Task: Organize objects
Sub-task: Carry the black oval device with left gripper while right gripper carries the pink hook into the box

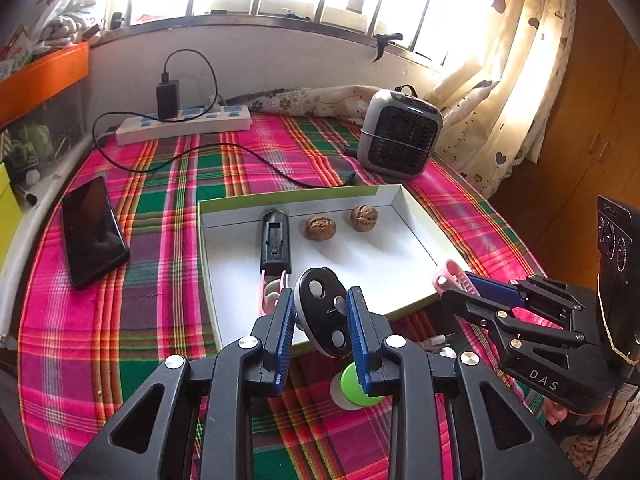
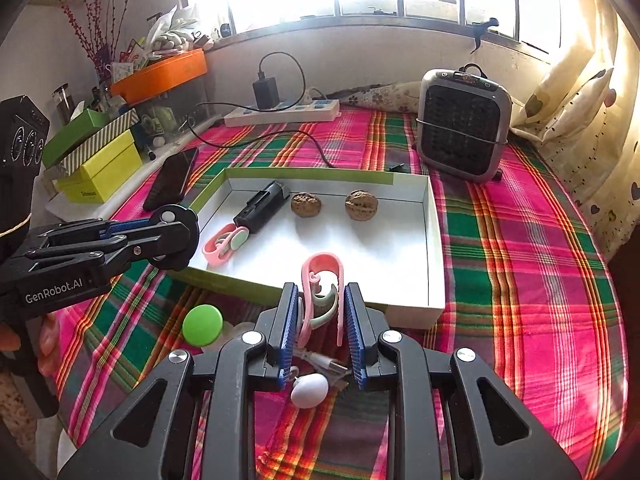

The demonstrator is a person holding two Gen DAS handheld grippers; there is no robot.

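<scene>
My left gripper [image 1: 320, 294] is shut on a black oval disc [image 1: 320, 312] with white dots, held over the near edge of a white shallow box [image 1: 372, 264] with a green rim. In the box lie a black charger [image 1: 275, 240], two walnuts [image 1: 320, 228] [image 1: 364, 218] and a pink clip [image 2: 224, 242]. My right gripper [image 2: 320, 288] is shut on another pink clip [image 2: 322, 268], just above the box's near wall [image 2: 416, 312]. On the cloth below lie a green cap [image 2: 203, 325], a white egg-shaped piece [image 2: 309, 389] and a USB plug [image 2: 328, 364].
A black phone [image 1: 94, 232] lies left of the box. At the back stand a power strip [image 1: 184, 122] with a plugged charger and a grey fan heater [image 1: 400, 132]; a black cable [image 1: 256, 156] runs across the plaid cloth. Stacked boxes [image 2: 100, 172] line the left edge.
</scene>
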